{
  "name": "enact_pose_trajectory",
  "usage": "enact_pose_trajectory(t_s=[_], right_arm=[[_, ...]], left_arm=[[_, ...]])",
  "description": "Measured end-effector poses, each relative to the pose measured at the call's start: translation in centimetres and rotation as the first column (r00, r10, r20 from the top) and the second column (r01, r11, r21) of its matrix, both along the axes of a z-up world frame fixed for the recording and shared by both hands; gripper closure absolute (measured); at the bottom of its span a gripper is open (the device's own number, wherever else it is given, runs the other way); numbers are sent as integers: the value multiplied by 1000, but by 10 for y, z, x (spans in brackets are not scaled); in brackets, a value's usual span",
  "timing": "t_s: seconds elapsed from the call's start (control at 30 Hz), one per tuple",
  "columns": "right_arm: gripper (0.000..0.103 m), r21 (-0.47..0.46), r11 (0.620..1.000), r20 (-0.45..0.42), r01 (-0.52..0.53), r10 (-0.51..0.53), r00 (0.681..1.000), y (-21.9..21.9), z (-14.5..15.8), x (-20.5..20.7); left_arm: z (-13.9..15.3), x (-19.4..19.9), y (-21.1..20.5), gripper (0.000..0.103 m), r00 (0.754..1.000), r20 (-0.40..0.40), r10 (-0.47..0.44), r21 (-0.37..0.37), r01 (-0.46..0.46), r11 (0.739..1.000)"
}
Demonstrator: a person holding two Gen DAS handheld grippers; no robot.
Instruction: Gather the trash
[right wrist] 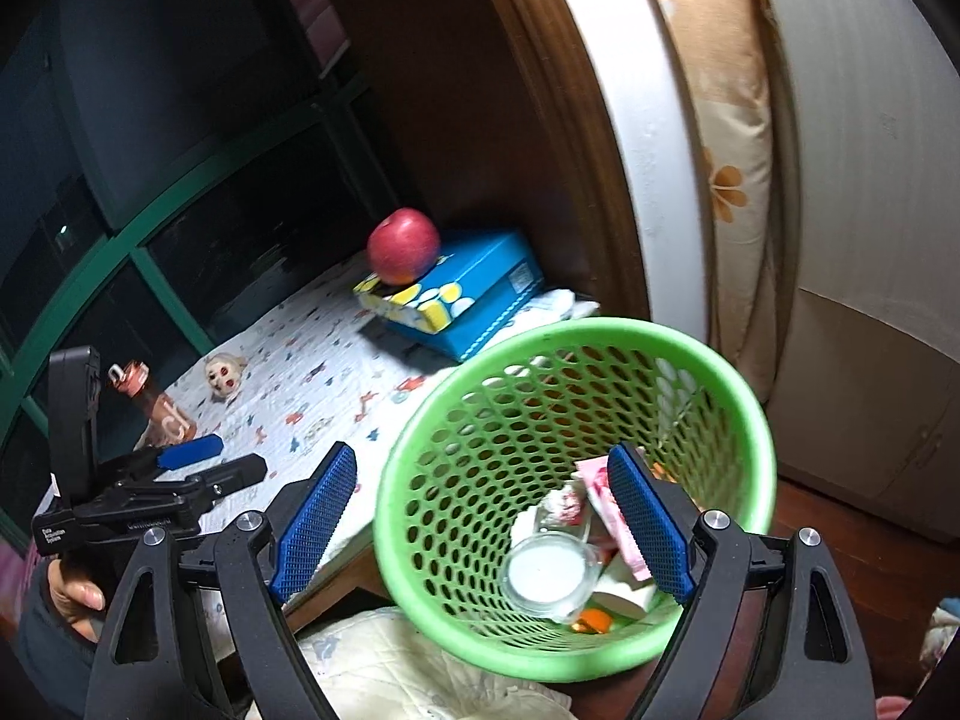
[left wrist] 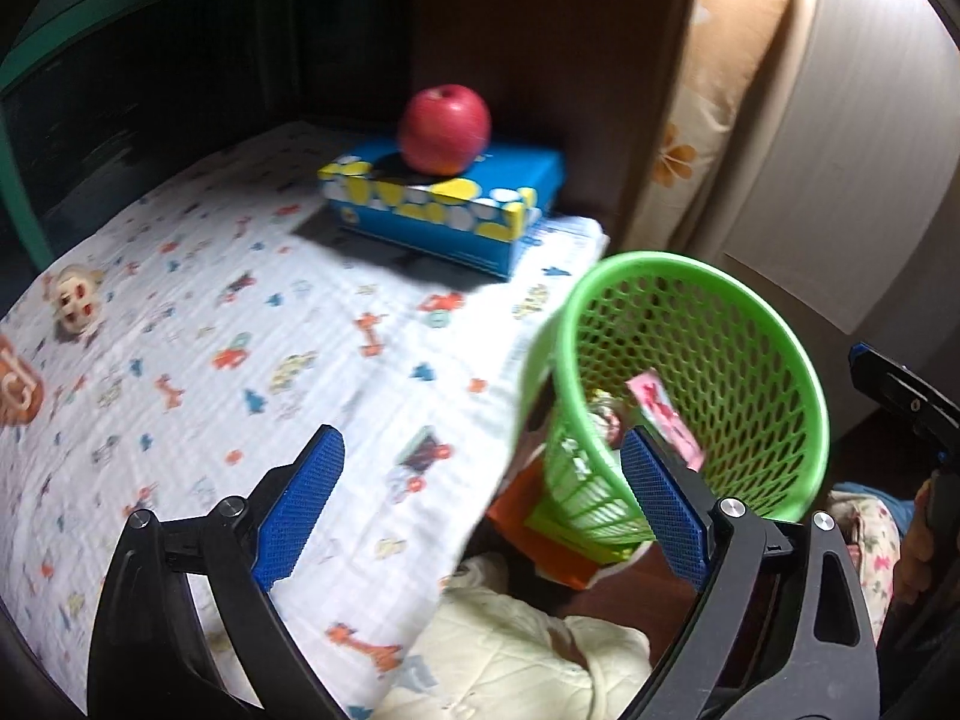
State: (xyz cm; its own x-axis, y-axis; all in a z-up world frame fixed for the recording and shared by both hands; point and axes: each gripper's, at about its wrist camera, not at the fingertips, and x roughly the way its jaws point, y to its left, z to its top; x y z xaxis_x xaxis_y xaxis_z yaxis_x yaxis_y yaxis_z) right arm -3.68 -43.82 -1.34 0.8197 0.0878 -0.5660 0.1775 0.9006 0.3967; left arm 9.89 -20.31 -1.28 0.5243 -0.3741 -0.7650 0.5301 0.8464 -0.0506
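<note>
Both your grippers, left [left wrist: 480,516] and right [right wrist: 480,525], gape wide, jaws empty. The green basket [right wrist: 744,420] sits right under your right one, trash already inside.

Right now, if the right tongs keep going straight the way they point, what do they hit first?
Most likely the green basket: the right tongs stand open, aimed at its near rim and mouth. Beyond the rim lies trash, a clear cup and a pink wrapper. Depth is uncertain.
</note>
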Motion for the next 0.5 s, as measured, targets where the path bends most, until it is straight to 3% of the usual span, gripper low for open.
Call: enact_pose_trajectory(t_s=[0.27,0.5], right_arm=[[16,-24,992,-6,-125,125,992,55,3,27],[14,-43,977,-9,-209,209,978,96,7,46]], left_arm=[[7,-1,62,9,989,17,149,-28,-148,989],[22,-5,117,6,954,73,292,-55,-288,956]])
